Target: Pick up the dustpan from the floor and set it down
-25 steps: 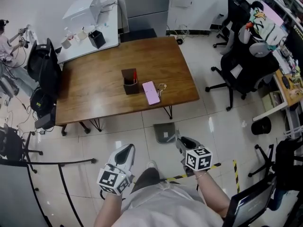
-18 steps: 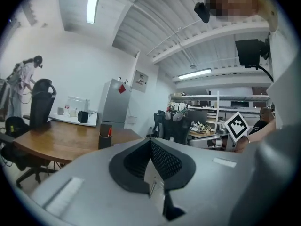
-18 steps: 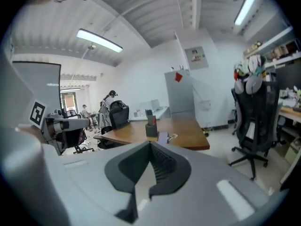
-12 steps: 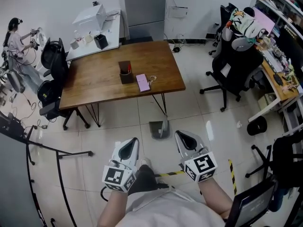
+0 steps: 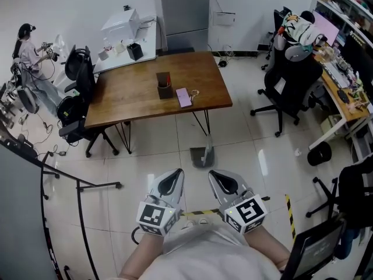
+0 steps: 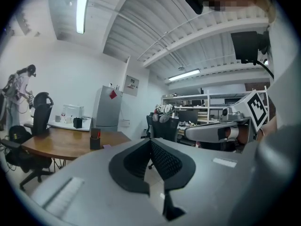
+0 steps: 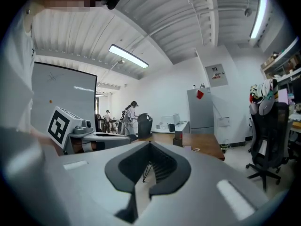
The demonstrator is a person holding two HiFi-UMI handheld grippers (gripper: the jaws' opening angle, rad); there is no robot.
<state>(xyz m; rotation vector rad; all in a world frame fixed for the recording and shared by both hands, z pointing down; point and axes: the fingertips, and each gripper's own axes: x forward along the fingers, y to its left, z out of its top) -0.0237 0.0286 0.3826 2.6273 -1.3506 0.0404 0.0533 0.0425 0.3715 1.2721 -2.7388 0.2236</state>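
You are holding the left gripper [image 5: 173, 178] low in front of you, pointing roughly level toward the wooden table [image 5: 134, 107]. Its jaws are sitting closed against each other and are gripping nothing. Ahead of it and slightly to its right, a dark open box [image 5: 165, 86] is standing on the table with something red sticking up inside it. A flat pink thing [image 5: 183, 97] is lying just right of the box.

The dustpan [image 5: 202, 155] is lying on the floor tiles ahead of both grippers, in the gap between them and a little nearer the right one. It is touching neither gripper and is resting close to the table's near right leg. A pale patch is showing in its tray, too small to tell what it is.

You are holding the right gripper [image 5: 220, 178] just beside the left one, also pointing roughly level. Its jaws are pressing fully together on nothing. Well off to its right, a black round bin [image 5: 320, 154] is standing on the floor beside a desk, and I cannot tell what it is holding.
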